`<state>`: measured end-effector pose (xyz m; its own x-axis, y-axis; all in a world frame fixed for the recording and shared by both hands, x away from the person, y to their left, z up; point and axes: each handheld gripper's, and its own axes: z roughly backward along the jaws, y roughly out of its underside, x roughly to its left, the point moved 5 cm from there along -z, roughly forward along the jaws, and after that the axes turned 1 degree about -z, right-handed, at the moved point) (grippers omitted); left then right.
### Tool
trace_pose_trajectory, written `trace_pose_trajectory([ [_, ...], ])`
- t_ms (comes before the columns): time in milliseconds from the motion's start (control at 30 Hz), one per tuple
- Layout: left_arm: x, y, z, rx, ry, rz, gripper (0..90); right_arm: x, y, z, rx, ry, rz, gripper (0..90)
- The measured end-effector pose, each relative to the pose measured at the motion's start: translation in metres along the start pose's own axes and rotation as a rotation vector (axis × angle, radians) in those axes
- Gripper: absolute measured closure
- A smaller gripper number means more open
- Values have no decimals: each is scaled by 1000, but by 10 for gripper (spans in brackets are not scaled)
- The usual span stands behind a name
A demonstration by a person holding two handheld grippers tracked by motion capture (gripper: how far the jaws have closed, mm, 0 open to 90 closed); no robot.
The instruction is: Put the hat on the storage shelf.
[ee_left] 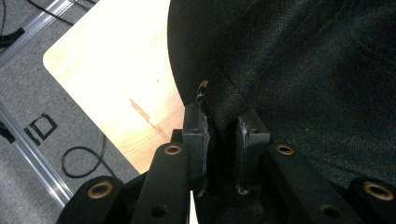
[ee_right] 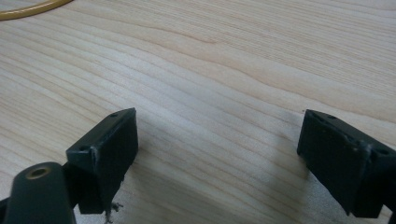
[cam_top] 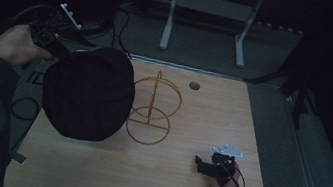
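A black cap (cam_top: pixel 88 92) hangs over the left part of the wooden table (cam_top: pixel 200 124), held up by my left gripper (cam_top: pixel 53 45). In the left gripper view the jaws of that gripper (ee_left: pixel 223 135) are shut on the cap's dark fabric (ee_left: pixel 299 74). A gold wire stand (cam_top: pixel 152 109) with two rings and a post sits just right of the cap. My right gripper (cam_top: pixel 200 163) rests low near the table's front right, open, and its wide-apart jaws (ee_right: pixel 219 154) have only bare wood between them.
A round grommet (cam_top: pixel 194 85) is set in the table's far edge. Beyond the table stands a grey metal frame (cam_top: pixel 207 14) on carpet. Cables (cam_top: pixel 25 106) lie on the floor at the left. A curve of the gold ring (ee_right: pixel 28 10) shows at the upper left.
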<state>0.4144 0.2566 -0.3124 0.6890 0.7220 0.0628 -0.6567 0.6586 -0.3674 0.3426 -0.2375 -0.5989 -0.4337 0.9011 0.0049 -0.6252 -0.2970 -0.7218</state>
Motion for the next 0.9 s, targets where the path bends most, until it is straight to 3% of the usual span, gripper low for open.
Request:
trace_pose_trajectory([
  [400, -4, -10, 4, 5, 4, -11, 770, 0, 0, 0, 0, 0, 0, 123],
  [900, -13, -32, 9, -38, 27, -32, 771, 0, 0, 0, 0, 0, 0, 123],
])
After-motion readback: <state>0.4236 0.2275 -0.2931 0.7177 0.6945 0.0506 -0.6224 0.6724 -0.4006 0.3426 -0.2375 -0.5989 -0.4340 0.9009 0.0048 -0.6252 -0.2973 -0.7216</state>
